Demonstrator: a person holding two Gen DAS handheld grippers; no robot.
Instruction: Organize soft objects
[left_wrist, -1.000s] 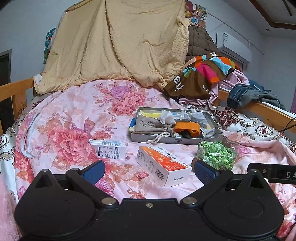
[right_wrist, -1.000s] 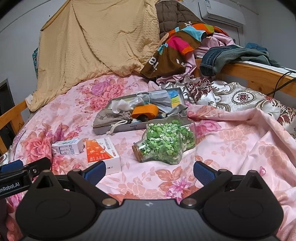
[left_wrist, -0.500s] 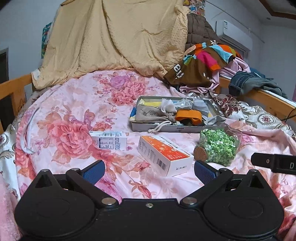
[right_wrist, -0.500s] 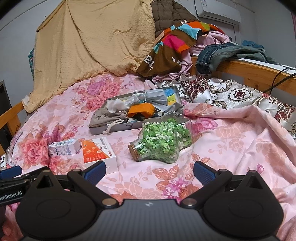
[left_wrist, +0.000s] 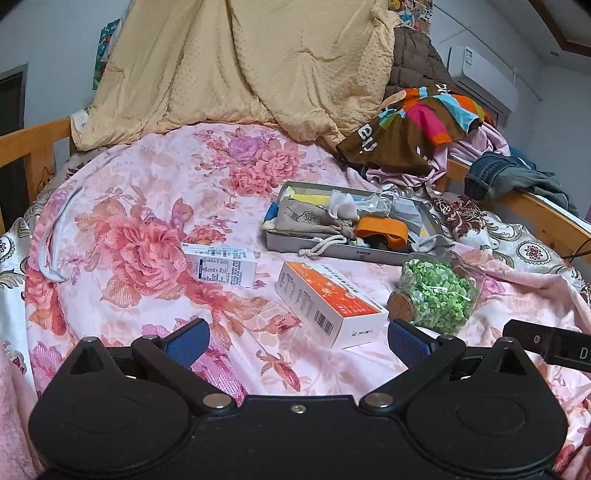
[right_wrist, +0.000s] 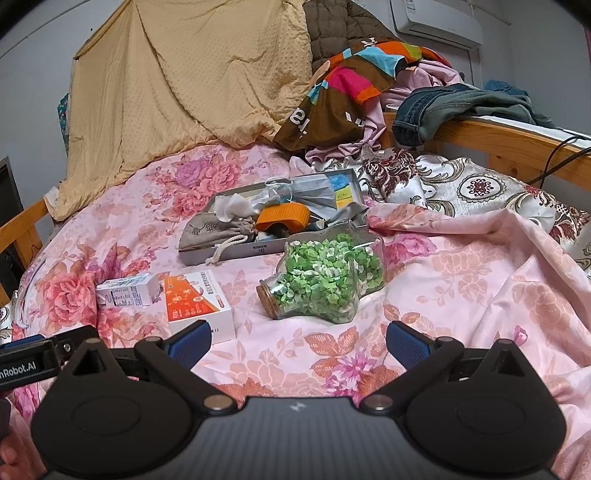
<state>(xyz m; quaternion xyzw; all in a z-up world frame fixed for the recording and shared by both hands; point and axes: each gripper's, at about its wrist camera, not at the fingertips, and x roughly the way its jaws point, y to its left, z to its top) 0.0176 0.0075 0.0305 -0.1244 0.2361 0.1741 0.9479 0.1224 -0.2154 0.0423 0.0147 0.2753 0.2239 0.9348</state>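
Left gripper (left_wrist: 295, 341) and right gripper (right_wrist: 297, 341) level side by side, blue fingers (left_wrist: 186, 341) spread wide, gripping nothing.

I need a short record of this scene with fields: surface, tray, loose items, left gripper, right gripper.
surface: bed with floral sheet
tray: grey, holds pouch, orange band, cloths
loose items: white box, orange box, jar of green bits lying on its side
left gripper: open, holds nothing
right gripper: open, holds nothing

Tray (left_wrist: 334, 252) contents partly buried
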